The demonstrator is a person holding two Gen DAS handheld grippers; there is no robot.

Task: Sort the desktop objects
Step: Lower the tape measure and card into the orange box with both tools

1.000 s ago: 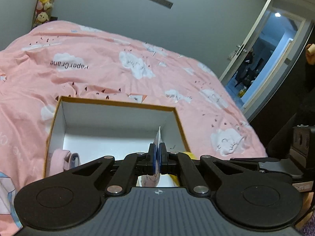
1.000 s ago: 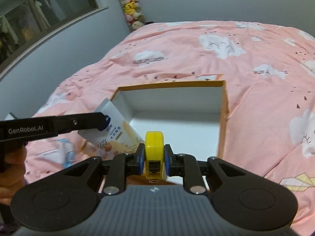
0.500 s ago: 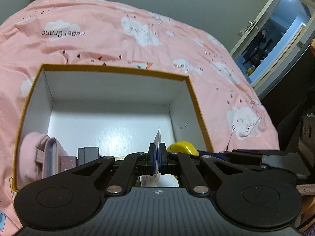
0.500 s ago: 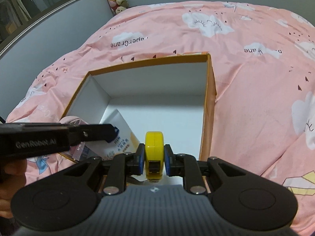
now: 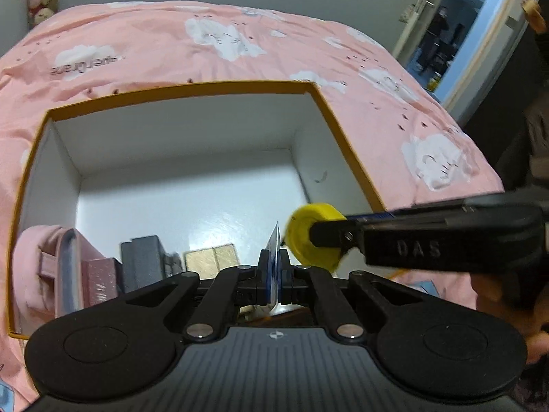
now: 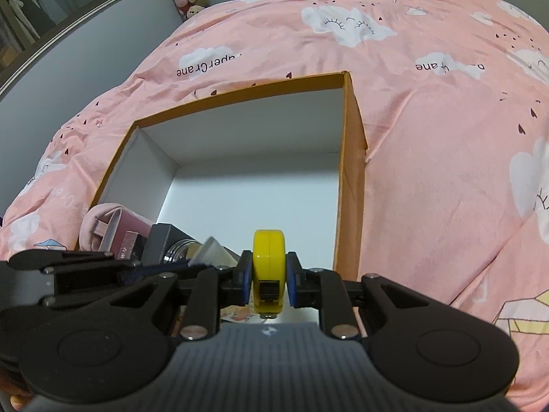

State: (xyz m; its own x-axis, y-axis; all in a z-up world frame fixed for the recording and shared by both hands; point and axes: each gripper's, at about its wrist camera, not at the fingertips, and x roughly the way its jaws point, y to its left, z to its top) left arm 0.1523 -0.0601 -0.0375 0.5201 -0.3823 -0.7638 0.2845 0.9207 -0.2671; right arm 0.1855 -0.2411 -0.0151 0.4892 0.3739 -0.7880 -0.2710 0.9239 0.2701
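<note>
While both grippers are hanging over the near edge of the open box [image 6: 353, 158], I am carrying one item in each so that both can go in together. My right gripper [image 6: 268, 278] is pinching a yellow tape measure [image 6: 268, 267] by its flat faces, its narrow edge toward the camera; gripped that way it should not roll out. My left gripper [image 5: 273, 276] is pressing its fingers onto a thin packet [image 5: 273, 261], held edge-on, probably so it can slide down into the remaining gap. From the left wrist view the tape measure [image 5: 314, 237] is sitting just beside the packet, so I am judging a bump between the two tools as the main risk.

Counting what is lying inside: one pink strapped item [image 5: 41, 267], one pinkish block [image 5: 99, 283], one grey box [image 5: 142, 261], one tan piece [image 5: 211, 261], all crowded along the near wall. The far half of the floor is showing bare white. The box is resting on a pink duvet [image 6: 446, 137].
</note>
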